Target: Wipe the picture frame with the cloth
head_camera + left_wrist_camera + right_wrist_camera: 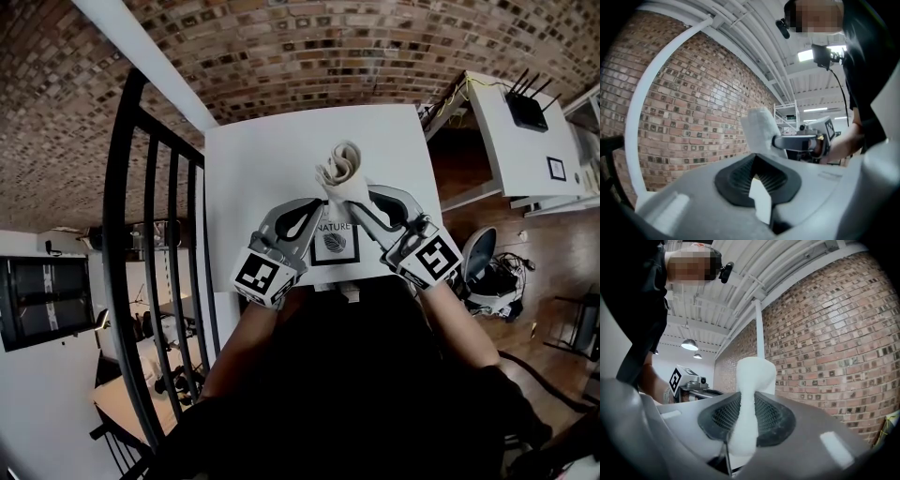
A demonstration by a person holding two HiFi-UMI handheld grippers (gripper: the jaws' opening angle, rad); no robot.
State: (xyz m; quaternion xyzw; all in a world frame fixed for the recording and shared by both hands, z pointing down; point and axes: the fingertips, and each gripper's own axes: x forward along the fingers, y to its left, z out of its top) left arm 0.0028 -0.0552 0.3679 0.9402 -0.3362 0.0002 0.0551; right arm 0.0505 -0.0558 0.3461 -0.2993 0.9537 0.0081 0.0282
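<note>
The left claw [758, 186] pinches the white picture frame [762, 207], cloth [759, 130] and brick wall [693, 108] beyond.

Fluffy white cloth [753, 376], rough brick wall [834, 333]

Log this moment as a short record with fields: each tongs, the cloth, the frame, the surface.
left tongs: shut on a flat white edge, apparently the picture frame
right tongs: shut on the cloth
cloth: pale, rolled, sticking up past the jaws
picture frame: dark border, leaf print, held over the table's near edge
cloth touching frame: cannot tell
table: white, with a brick wall behind
</note>
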